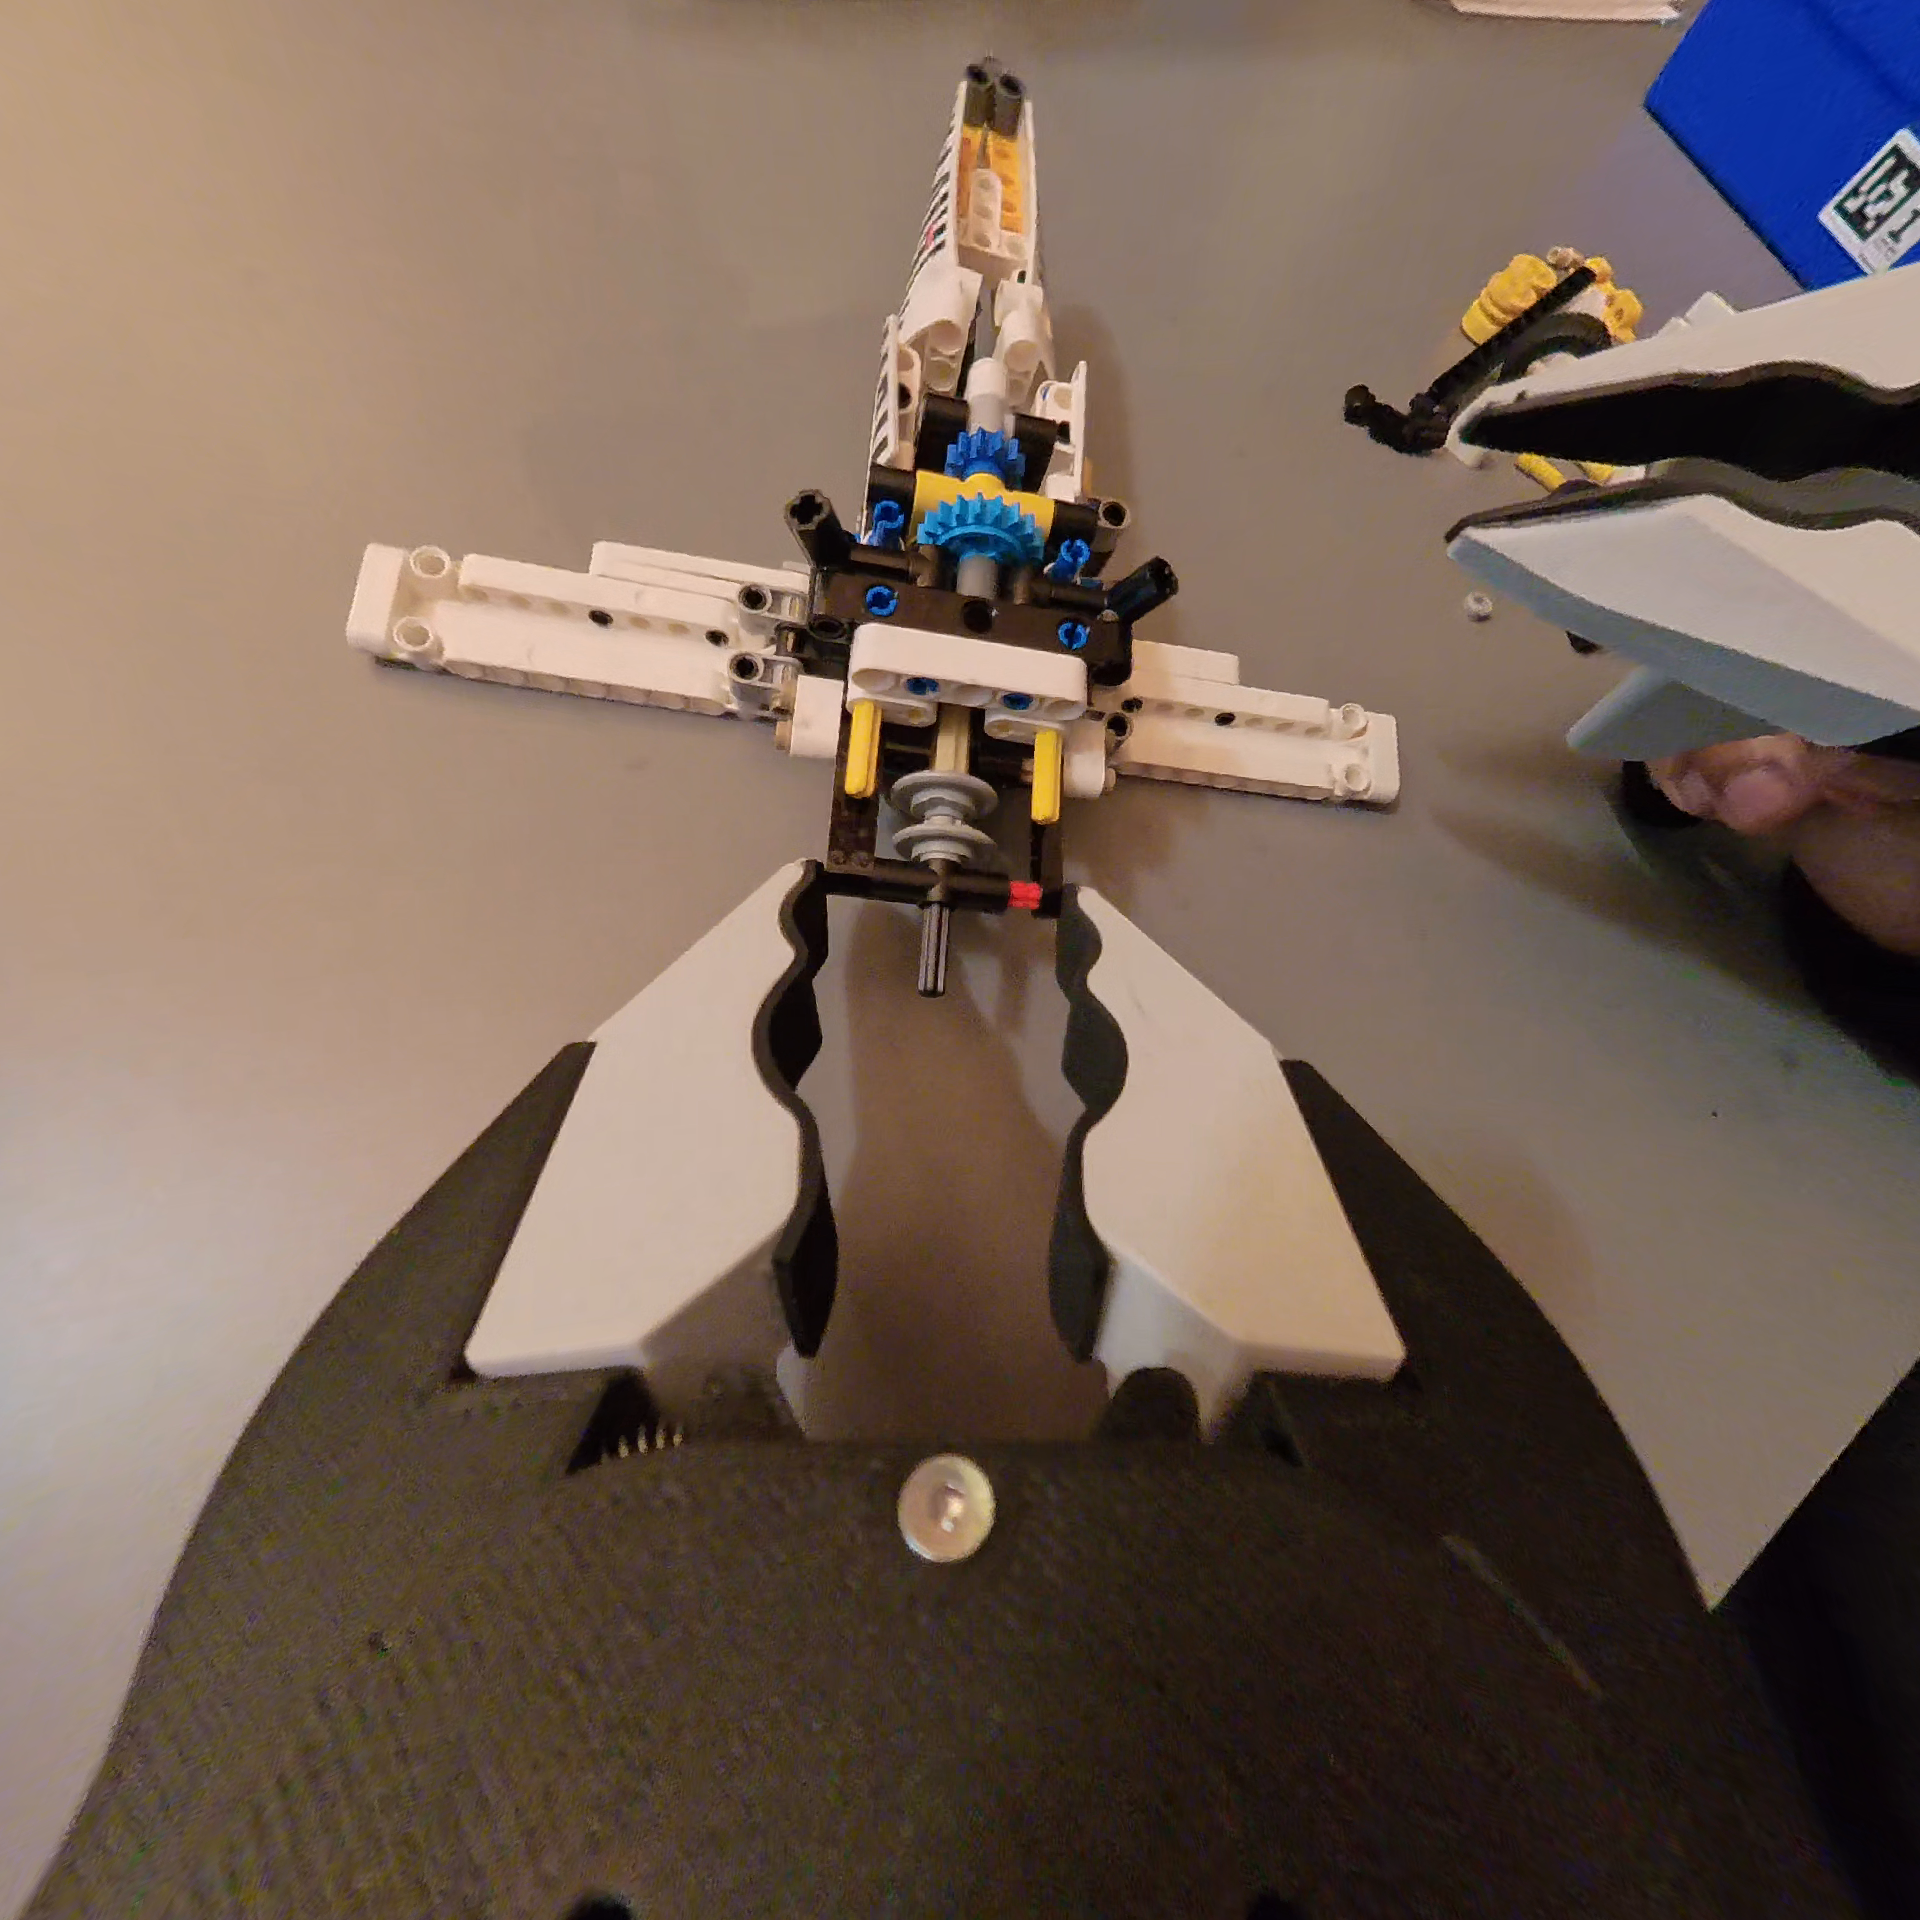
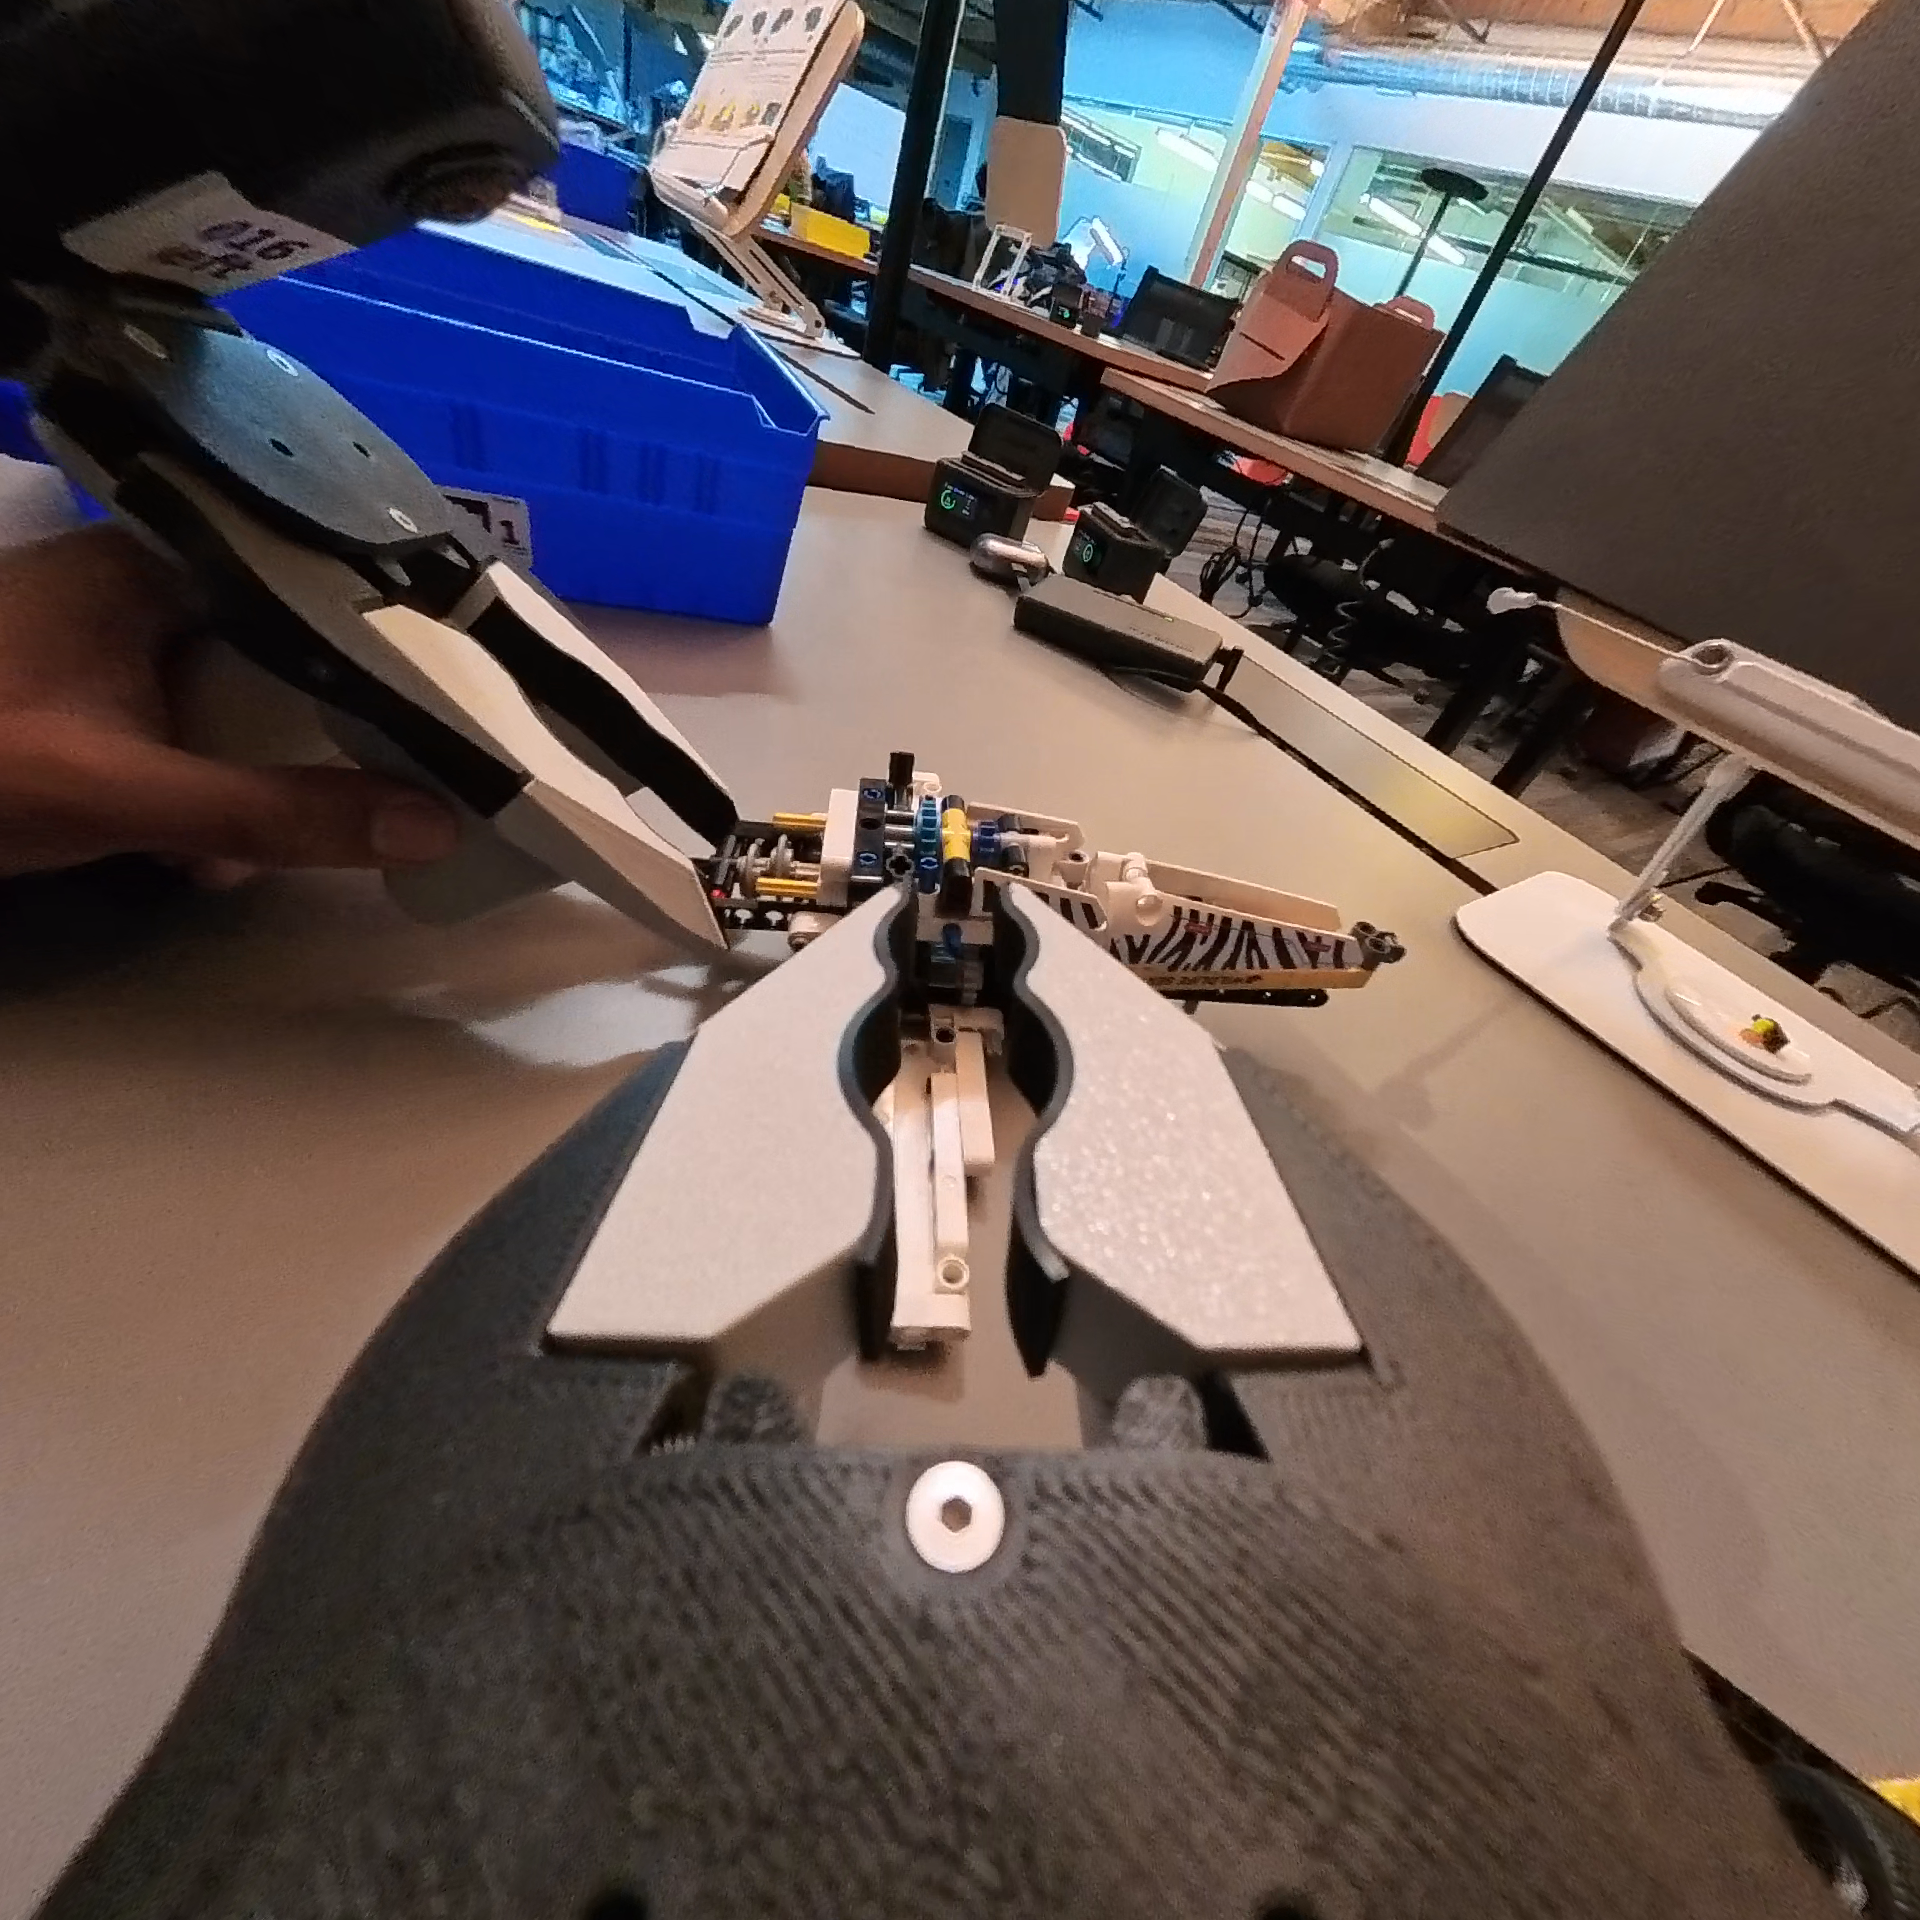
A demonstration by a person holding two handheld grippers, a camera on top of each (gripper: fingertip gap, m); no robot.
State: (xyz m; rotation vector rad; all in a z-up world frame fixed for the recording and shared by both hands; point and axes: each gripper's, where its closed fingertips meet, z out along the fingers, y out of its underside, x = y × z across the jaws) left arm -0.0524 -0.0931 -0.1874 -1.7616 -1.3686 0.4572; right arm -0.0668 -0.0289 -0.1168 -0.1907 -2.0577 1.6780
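Item: brick-built model aircraft [image 1: 940,582], white wings, black frame, blue gears, yellow pins, zebra-striped tail boom; lies flat on a grey table [image 1: 312,987].

Left gripper [image 1: 940,899]: set at the rear end of the model's black frame. Its two fingertips [image 1: 800,883] stand either side of that frame end, part open, each tip touching the frame's outer corners (the right wrist view shows the same tips clamped on this end). A black axle [image 1: 932,951] sticks out of the frame back into the gap between the fingers, touching neither.

Right gripper [image 2: 940,914]: comes at the model from the side, over one white wing [image 2: 935,1195], which runs back between the fingers. Jaws narrowly open, closed on the model's mid-body just behind the gears, pads against both faces.

Nearby: blue bin [image 2: 582,416] behind the left gripper; a smaller yellow-and-black brick assembly [image 1: 1538,312] well apart from the model; a person's hand [image 2: 156,727] on the left gripper's handle.
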